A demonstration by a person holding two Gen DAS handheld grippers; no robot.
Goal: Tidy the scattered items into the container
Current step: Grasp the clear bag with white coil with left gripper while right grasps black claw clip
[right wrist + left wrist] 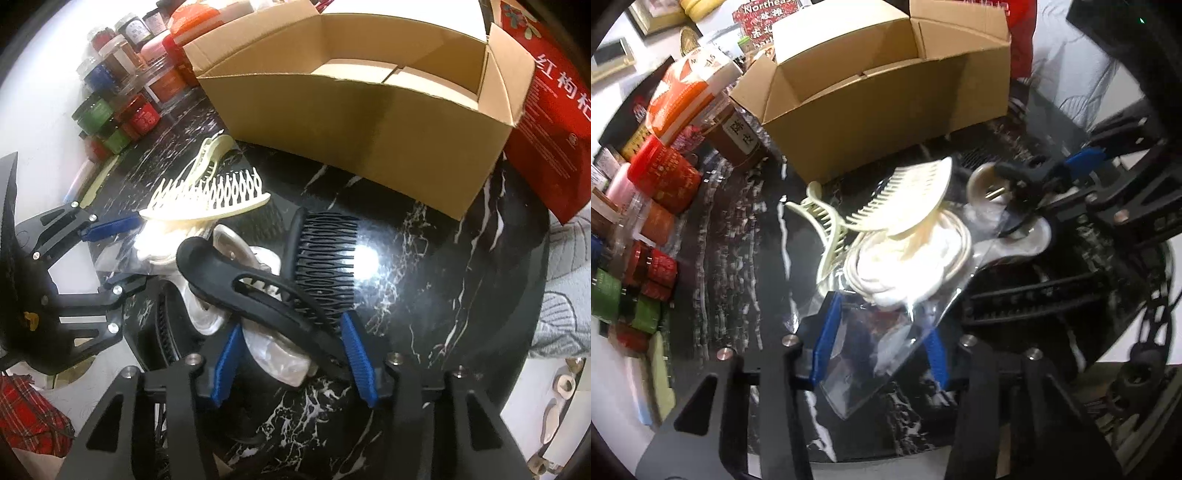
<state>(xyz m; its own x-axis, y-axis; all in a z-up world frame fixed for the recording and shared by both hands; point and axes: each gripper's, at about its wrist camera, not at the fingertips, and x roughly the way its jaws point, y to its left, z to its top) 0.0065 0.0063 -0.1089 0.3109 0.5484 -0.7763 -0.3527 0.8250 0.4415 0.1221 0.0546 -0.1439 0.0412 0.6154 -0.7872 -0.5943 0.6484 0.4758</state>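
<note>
two wrist-camera views over a black marble tabletop [424, 258] veined with white. an open cardboard box [886, 110], the container, stands at the far side of the table with its flaps up; nothing shows inside it in either view.

in front of the box lies a small heap of scattered items. a cream hair claw clip [905, 199] rests with its teeth spread on top of a clear plastic bag [886, 339] holding a coiled white cable [908, 266]. beside it lies a large black hair claw clip [295, 280], partly over a pearly white clip [280, 354].

the left gripper [879, 350] reaches in from the bottom of its view, its blue pads on either side of the near end of the plastic bag. the jaws stand partly closed, and the bag's edges look to touch both pads.

the right gripper [295, 354] has its blue pads either side of the black clip's lower end, with the pearly clip also between them. the jaws are partly closed; the right pad sits against the clip, but whether the left pad presses on anything is hard to tell.

along the left side of the table stand rows of jars [122, 92] with red, green and blue labels. a red carton [550, 122] with white characters stands to the right of the box.
</note>
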